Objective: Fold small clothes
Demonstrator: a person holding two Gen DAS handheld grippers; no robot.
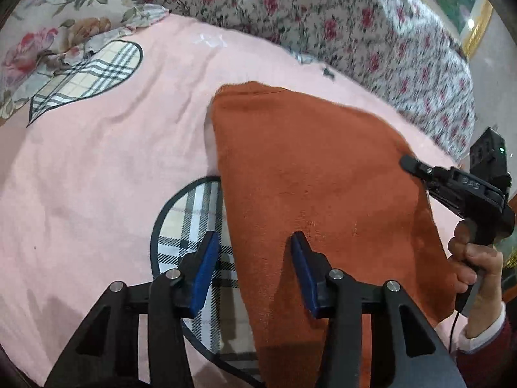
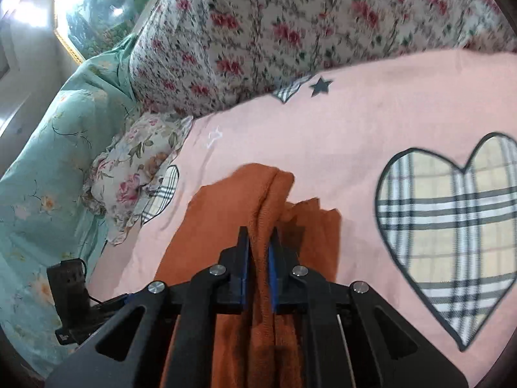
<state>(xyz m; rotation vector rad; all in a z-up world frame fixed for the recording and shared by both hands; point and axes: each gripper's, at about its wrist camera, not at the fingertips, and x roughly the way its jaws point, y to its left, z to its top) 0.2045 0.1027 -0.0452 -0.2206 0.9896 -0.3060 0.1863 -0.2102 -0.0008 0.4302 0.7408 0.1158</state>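
Orange cloth (image 1: 316,174) lies spread on the pink bedsheet (image 1: 97,168) of the bed, straight ahead of and under the left hand-held gripper (image 1: 255,258), whose blue pads stand moderately apart above the cloth's left edge with nothing pinched between them. Below that gripper's left finger a plaid heart patch (image 1: 190,226) on the sheet is partly covered by the cloth. Ahead and to its left sits a floral pillow (image 1: 55,38); across the far side runs a rose-print quilt (image 1: 355,22). To its right the right hand-held gripper (image 1: 408,163) reaches in over the cloth's far right edge, held by a hand (image 1: 475,258). The right wrist view alone shows that grip: the right hand-held gripper (image 2: 259,242) is closed narrow on a raised fold of the orange cloth (image 2: 268,194), which bunches up between the pads. Only this view also shows a large plaid heart (image 2: 452,226) to the gripper's right and a mint floral cover (image 2: 42,161) to its left.
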